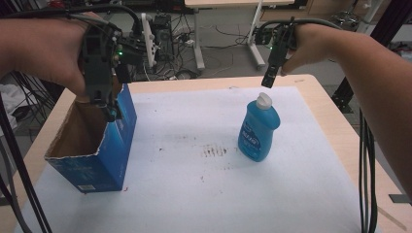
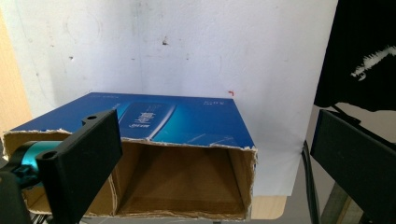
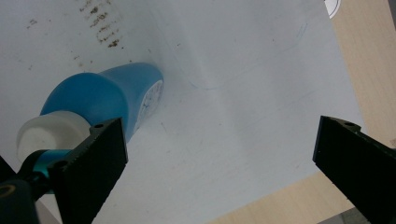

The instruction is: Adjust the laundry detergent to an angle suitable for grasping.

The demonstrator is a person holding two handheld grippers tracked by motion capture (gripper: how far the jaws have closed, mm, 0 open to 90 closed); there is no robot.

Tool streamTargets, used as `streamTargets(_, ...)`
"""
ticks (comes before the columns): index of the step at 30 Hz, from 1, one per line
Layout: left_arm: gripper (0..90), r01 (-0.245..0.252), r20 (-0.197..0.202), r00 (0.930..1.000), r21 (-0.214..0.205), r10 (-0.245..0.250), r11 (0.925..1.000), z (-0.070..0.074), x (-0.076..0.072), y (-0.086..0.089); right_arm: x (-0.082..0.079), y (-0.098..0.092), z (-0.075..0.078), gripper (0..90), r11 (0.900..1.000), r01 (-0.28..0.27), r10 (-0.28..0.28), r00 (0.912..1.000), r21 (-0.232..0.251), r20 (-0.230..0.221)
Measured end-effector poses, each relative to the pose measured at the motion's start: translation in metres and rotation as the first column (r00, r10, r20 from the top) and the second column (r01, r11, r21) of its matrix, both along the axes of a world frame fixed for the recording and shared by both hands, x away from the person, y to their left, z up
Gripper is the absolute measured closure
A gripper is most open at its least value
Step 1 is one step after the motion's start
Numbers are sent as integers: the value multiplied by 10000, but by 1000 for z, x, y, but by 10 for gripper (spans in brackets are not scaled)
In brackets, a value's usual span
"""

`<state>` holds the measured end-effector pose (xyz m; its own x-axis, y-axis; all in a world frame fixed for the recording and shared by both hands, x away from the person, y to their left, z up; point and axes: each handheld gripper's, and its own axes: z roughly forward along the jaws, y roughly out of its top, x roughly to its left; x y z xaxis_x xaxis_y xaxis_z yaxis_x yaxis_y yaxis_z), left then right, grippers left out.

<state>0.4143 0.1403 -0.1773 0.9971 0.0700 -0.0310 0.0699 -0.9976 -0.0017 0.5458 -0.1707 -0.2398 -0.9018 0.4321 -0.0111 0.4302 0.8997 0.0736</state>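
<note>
Left gripper (image 1: 108, 104): jaws spread, empty — above the open blue cardboard box (image 1: 92, 141).
Right gripper (image 1: 270, 77): jaws spread, empty — just above the upright blue plastic bottle's (image 1: 259, 128) white cap (image 1: 264, 100).

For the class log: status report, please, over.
Both grippers open, left gripper over blue box, right gripper above blue bottle. Bottle upright. Nothing between them.

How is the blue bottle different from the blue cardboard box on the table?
The blue bottle stands upright and closed, with a white cap on top; the blue cardboard box is open at the top, with torn edges and a brown inside with nothing in it. The bottle is rounded and smooth; the box is angular and looks broader. The bottle stands towards the right of the white sheet, the box at its left edge. Both are blue.
</note>
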Motion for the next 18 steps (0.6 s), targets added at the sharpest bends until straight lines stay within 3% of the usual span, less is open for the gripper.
streamTargets(18, 20, 8, -30, 10000, 19, -8, 10000, 1, -5, -5, -5, 0, 5, 24, 9999, -93, 91, 9999, 115, 123)
